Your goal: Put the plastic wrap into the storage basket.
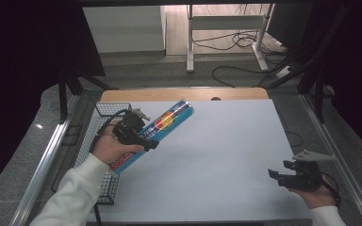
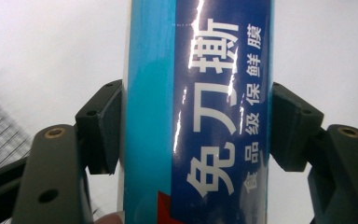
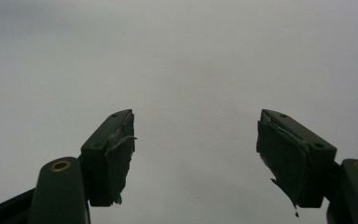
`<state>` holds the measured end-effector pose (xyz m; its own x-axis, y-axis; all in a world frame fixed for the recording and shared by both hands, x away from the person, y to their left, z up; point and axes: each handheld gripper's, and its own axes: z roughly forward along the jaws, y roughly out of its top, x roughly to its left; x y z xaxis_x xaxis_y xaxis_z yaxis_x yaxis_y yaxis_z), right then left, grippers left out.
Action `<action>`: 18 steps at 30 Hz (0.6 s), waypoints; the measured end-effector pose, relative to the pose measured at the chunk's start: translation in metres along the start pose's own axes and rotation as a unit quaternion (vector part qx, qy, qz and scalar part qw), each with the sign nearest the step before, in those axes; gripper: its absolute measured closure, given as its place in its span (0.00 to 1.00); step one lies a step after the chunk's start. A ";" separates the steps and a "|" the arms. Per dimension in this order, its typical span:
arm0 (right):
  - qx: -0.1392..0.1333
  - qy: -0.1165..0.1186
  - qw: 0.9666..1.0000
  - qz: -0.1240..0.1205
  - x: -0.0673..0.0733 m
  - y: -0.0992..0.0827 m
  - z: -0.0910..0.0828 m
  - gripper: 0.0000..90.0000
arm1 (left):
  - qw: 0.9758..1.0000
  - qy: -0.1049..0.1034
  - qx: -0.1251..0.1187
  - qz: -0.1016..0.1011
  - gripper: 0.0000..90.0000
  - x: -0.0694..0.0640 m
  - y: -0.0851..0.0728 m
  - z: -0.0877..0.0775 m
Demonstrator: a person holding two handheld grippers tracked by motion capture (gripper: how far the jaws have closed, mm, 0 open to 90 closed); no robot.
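A long blue box of cling film (image 1: pixel 162 127), with white lettering and a red and yellow mark, hangs tilted above the table's left side. My left gripper (image 1: pixel 139 136) is shut on its middle; in the left gripper view both pads (image 2: pixel 103 126) press the box (image 2: pixel 196 112) from either side. At the table's front right my right gripper (image 1: pixel 283 176) sits low over the white surface. Its jaws stand open, with nothing between the fingertips (image 3: pixel 114 154).
A black wire basket (image 1: pixel 101 155) stands along the table's left edge, under my left forearm. The white tabletop (image 1: pixel 226 150) spreads between the two hands. A wooden strip (image 1: pixel 184 94) runs along the far edge, with cables and a desk frame on the floor beyond.
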<state>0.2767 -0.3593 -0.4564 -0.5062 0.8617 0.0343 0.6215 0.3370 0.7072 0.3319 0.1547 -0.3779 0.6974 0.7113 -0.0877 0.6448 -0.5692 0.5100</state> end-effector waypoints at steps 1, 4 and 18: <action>0.000 0.000 1.000 0.000 0.000 0.000 0.000 0.31 | 1.000 0.004 0.000 -0.003 0.35 0.003 -0.002 -0.002; 0.001 0.000 1.000 0.000 0.000 0.000 0.001 0.31 | 1.000 0.015 -0.005 -0.022 0.35 0.016 -0.013 -0.013; 0.003 -0.002 1.000 -0.003 0.000 0.001 0.003 0.31 | 0.989 0.069 -0.004 -0.129 0.35 0.071 -0.075 -0.040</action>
<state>0.2793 -0.3572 -0.4580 -0.5084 0.8607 0.0276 0.6216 0.3446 0.7034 0.3207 0.2646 -0.3881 0.4596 0.8827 -0.0986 0.7928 -0.3577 0.4935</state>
